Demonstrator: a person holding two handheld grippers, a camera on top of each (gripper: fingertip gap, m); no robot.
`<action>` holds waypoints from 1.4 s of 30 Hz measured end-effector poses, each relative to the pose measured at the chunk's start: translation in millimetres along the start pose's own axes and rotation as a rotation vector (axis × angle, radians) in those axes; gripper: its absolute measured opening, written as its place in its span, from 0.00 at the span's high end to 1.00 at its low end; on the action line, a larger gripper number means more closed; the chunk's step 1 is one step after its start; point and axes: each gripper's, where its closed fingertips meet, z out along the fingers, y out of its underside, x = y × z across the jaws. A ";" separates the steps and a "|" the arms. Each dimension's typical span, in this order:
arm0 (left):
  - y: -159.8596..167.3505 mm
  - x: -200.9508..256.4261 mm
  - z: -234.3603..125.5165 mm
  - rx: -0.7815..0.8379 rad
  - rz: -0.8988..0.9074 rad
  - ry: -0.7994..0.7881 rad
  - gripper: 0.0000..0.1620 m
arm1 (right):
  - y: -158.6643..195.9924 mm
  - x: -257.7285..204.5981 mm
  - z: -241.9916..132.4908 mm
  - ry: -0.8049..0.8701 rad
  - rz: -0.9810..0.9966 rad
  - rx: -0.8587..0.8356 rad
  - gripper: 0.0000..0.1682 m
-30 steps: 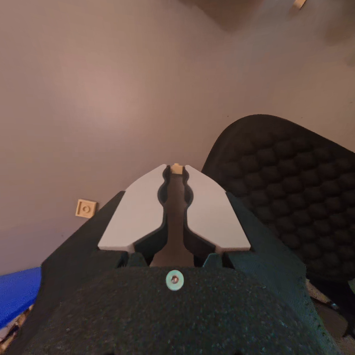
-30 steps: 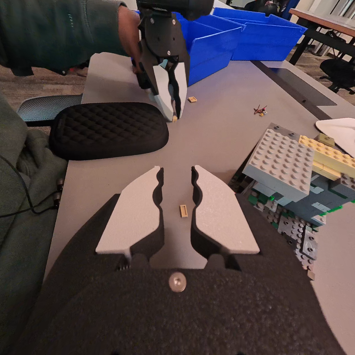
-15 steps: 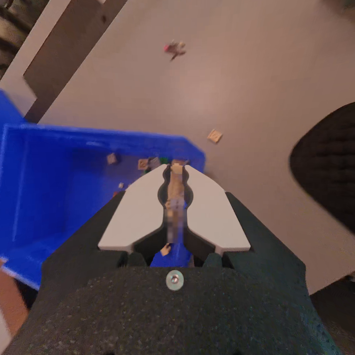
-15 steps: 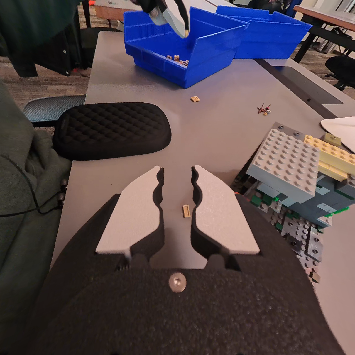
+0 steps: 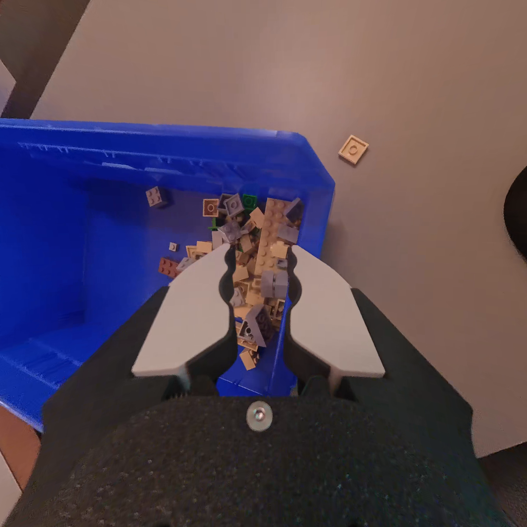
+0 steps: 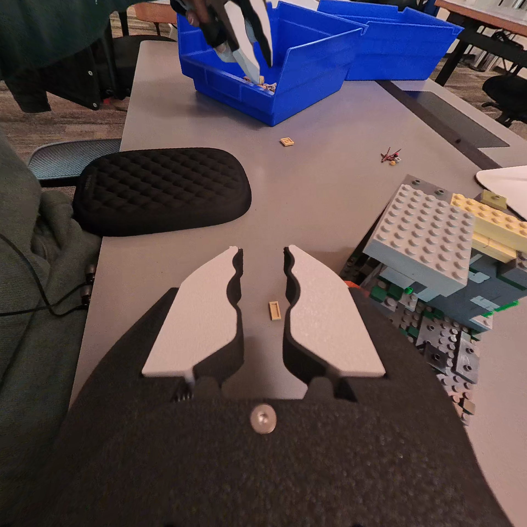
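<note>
Swung off the table, the left gripper (image 5: 259, 251) hangs over the blue bin (image 5: 316, 159), jaws apart and empty above its brick pile (image 5: 256, 256). Right gripper (image 6: 263, 252), jaws apart, straddles a tan tile (image 6: 274, 310) near the table's front edge.

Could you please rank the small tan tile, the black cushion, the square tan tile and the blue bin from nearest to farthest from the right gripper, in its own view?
From the right gripper:
1. Small tan tile, on the table between its fingers.
2. Black cushion, ahead left.
3. Square tan tile, farther ahead.
4. Blue bin, farthest back.
</note>
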 end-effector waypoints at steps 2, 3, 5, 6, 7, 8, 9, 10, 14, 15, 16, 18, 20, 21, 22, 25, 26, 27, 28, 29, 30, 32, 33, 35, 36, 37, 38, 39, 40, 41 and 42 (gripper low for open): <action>-1.0 2.3 -0.7 0.006 0.007 0.004 0.81 | 0.3 0.1 -0.1 0.001 0.000 -0.001 0.84; -2.2 4.1 -2.0 0.011 0.007 0.014 0.78 | 0.3 0.1 -0.1 0.001 0.000 -0.001 0.84; -5.7 10.2 -4.8 0.029 -0.001 0.049 0.76 | 0.5 0.0 0.0 0.001 -0.001 -0.001 0.84; -6.8 10.3 -5.6 0.034 -0.001 0.047 0.76 | 0.6 0.0 0.1 0.001 -0.001 -0.002 0.84; -6.3 10.4 -5.9 0.030 0.002 0.046 0.75 | 0.8 0.0 0.0 0.001 -0.001 -0.003 0.84; -6.1 11.2 -6.0 0.029 0.003 0.051 0.75 | 0.8 -0.1 0.1 0.001 -0.002 -0.003 0.84; -6.3 12.4 -6.0 0.032 0.000 0.059 0.74 | 0.9 -0.1 0.1 0.002 -0.003 -0.004 0.84; -6.5 13.1 -5.9 0.036 -0.007 0.067 0.74 | 1.1 -0.2 0.1 0.002 -0.004 -0.005 0.84; -2.5 -1.2 -2.0 0.018 -0.041 -0.002 0.76 | 1.6 0.0 0.4 0.004 -0.003 -0.008 0.84; 1.0 -8.0 -0.2 -0.003 -0.054 -0.033 0.77 | 1.8 0.1 0.5 0.005 -0.003 -0.009 0.84; 4.2 -11.2 1.7 -0.020 -0.056 -0.042 0.75 | 2.0 0.2 0.5 0.005 -0.003 -0.009 0.84; 6.2 -7.4 3.9 -0.030 -0.054 -0.007 0.74 | 2.1 0.3 0.5 0.006 -0.004 -0.010 0.84; 2.8 -3.2 1.9 -0.012 -0.041 0.013 0.76 | 2.8 0.6 0.5 0.008 -0.004 -0.013 0.84; 0.6 -1.3 0.1 -0.001 -0.040 0.027 0.76 | 3.0 0.7 0.5 0.008 -0.003 -0.014 0.84; -1.9 1.7 -1.4 0.012 -0.045 0.050 0.72 | 3.1 0.7 0.6 0.007 -0.003 -0.014 0.84; -3.0 5.7 -1.5 0.020 -0.060 0.084 0.71 | 3.4 0.5 0.8 0.007 -0.005 -0.017 0.84; -3.0 7.3 -1.0 0.023 -0.064 0.095 0.71 | 3.4 0.3 0.7 0.007 -0.006 -0.016 0.84; -4.6 9.1 -1.2 0.036 -0.074 0.107 0.71 | 3.4 0.5 0.7 0.007 -0.006 -0.016 0.84; -5.6 10.2 -1.5 0.042 -0.081 0.113 0.71 | 3.4 0.4 0.6 0.007 -0.005 -0.016 0.84; -5.8 10.8 -1.5 0.044 -0.079 0.111 0.71 | 3.3 0.7 0.5 0.008 -0.004 -0.016 0.84; -6.0 11.4 -1.4 0.044 -0.074 0.106 0.71 | 3.4 0.8 0.5 0.008 -0.004 -0.016 0.84; -5.4 9.6 -0.5 0.038 -0.067 0.084 0.72 | 3.4 0.8 0.6 0.008 -0.003 -0.017 0.84; -6.2 7.3 -0.9 0.043 -0.071 0.071 0.73 | 3.5 0.7 0.6 0.008 -0.004 -0.017 0.84; -8.9 -3.8 -2.8 0.062 -0.090 0.011 0.77 | 3.4 0.8 0.5 0.009 -0.005 -0.016 0.84; -9.8 -9.3 -4.0 0.070 -0.102 -0.014 0.78 | 3.5 0.9 0.4 0.009 -0.004 -0.017 0.84; -10.5 -14.0 -5.2 0.077 -0.111 -0.037 0.79 | 3.5 1.0 0.3 0.010 -0.004 -0.017 0.84; -10.8 -16.8 -6.1 0.080 -0.114 -0.049 0.79 | 3.5 1.0 0.3 0.010 -0.004 -0.017 0.84; -11.3 -17.4 -6.7 0.085 -0.113 -0.051 0.79 | 3.6 1.0 0.2 0.010 -0.004 -0.017 0.84; -11.8 -16.7 -7.3 0.087 -0.112 -0.047 0.79 | 3.7 1.0 0.4 0.010 -0.004 -0.017 0.84; -12.4 -16.2 -7.9 0.090 -0.111 -0.048 0.79 | 3.7 1.0 0.4 0.009 -0.004 -0.018 0.84; -13.2 -14.9 -8.4 0.092 -0.107 -0.046 0.79 | 3.8 1.0 0.4 0.009 -0.004 -0.018 0.84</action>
